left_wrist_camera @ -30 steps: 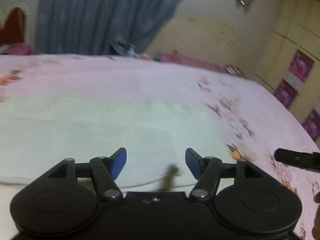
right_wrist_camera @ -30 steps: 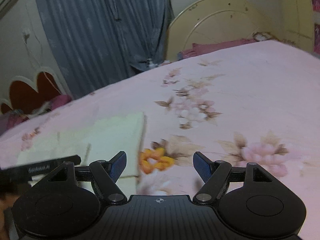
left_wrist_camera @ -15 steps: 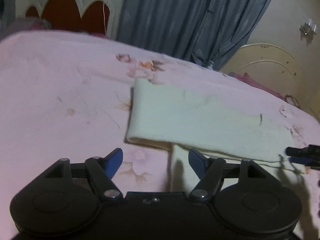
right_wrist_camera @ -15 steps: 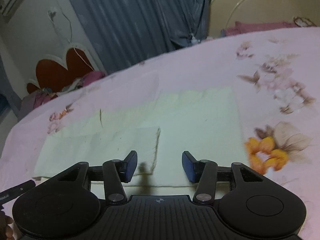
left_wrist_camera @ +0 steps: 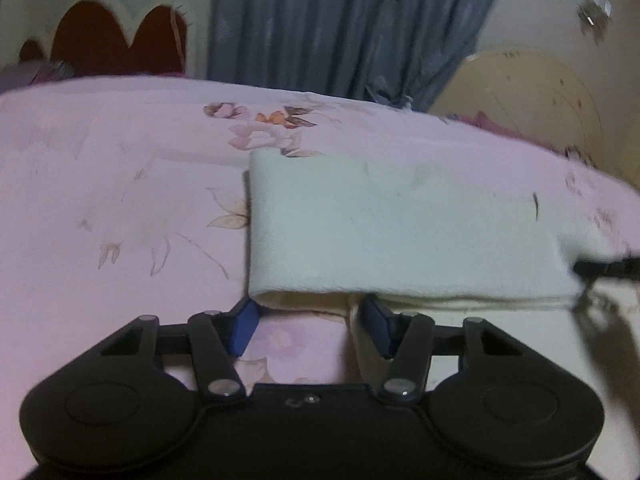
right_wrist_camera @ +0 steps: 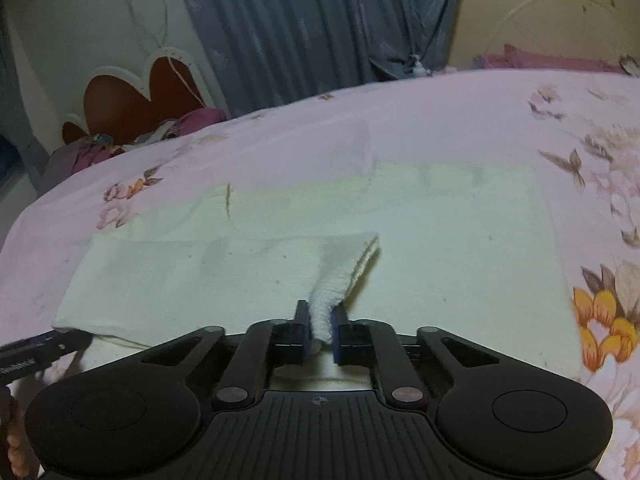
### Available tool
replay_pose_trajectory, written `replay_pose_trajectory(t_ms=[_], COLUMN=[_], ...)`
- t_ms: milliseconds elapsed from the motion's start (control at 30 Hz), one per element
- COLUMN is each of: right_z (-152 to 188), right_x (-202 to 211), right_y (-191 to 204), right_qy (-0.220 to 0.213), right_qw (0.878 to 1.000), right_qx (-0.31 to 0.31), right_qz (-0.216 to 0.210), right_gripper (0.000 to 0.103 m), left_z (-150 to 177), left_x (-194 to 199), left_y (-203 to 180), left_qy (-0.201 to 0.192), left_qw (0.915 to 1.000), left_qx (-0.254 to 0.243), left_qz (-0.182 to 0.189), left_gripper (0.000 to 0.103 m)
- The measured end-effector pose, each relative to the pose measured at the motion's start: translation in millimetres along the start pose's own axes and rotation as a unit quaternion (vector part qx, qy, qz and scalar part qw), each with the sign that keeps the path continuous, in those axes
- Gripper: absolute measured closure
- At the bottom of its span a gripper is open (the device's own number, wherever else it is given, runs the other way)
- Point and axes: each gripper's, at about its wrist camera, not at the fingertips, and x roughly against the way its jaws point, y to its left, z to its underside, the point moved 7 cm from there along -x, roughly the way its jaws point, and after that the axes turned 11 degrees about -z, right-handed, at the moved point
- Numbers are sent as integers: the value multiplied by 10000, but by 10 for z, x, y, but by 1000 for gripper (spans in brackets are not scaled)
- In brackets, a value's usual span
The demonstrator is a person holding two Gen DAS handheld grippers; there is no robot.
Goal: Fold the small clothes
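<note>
A pale cream cloth [left_wrist_camera: 400, 232] lies partly folded on the pink floral bedsheet [left_wrist_camera: 100, 200]; it also shows in the right wrist view [right_wrist_camera: 440, 264]. My left gripper [left_wrist_camera: 308, 320] is open, its blue fingertips straddling the near left corner of the folded layer. My right gripper [right_wrist_camera: 320, 332] is shut on a pinched-up corner of the cloth's folded layer. The right gripper's tip shows in the left wrist view [left_wrist_camera: 608, 268] at the fold's right end. The left gripper's tip shows in the right wrist view [right_wrist_camera: 40, 350] at the cloth's left corner.
A blue-grey curtain [left_wrist_camera: 340, 28] hangs behind the bed. A red scalloped headboard [left_wrist_camera: 112, 40] stands at the far left, a cream arched board [left_wrist_camera: 520, 96] at the far right. Pink bedding [right_wrist_camera: 552, 62] lies at the far edge.
My right gripper closed on the corner of the cloth's folded layer and lifted it slightly. My left gripper moved forward, its open fingers now at the fold's near left corner.
</note>
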Motion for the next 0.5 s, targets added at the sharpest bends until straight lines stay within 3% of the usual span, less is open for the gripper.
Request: replay_pose_trajectory(t_ms=[133, 200, 300, 500], right_z=[-201, -300, -286, -226], right_x=[278, 496, 584, 675], right_y=[24, -146, -411, -535], right_qy=[-507, -843, -707, -670], right_qw=[9983, 9958, 9955, 9957], right_qx=[255, 12, -75, -121], right_qz=[163, 347, 622, 628], right_gripper=[96, 96, 96, 96], left_z=[17, 5, -7, -22], left_x=[13, -9, -18, -16], left_y=[-7, -27, -48, -131], left_qy=[-18, -11, -21, -38], left_qw=[10000, 9999, 9997, 9993], left_qx=[-87, -158, -234, -352], left_qz=[30, 26, 41, 157], left_gripper=[48, 49, 52, 73])
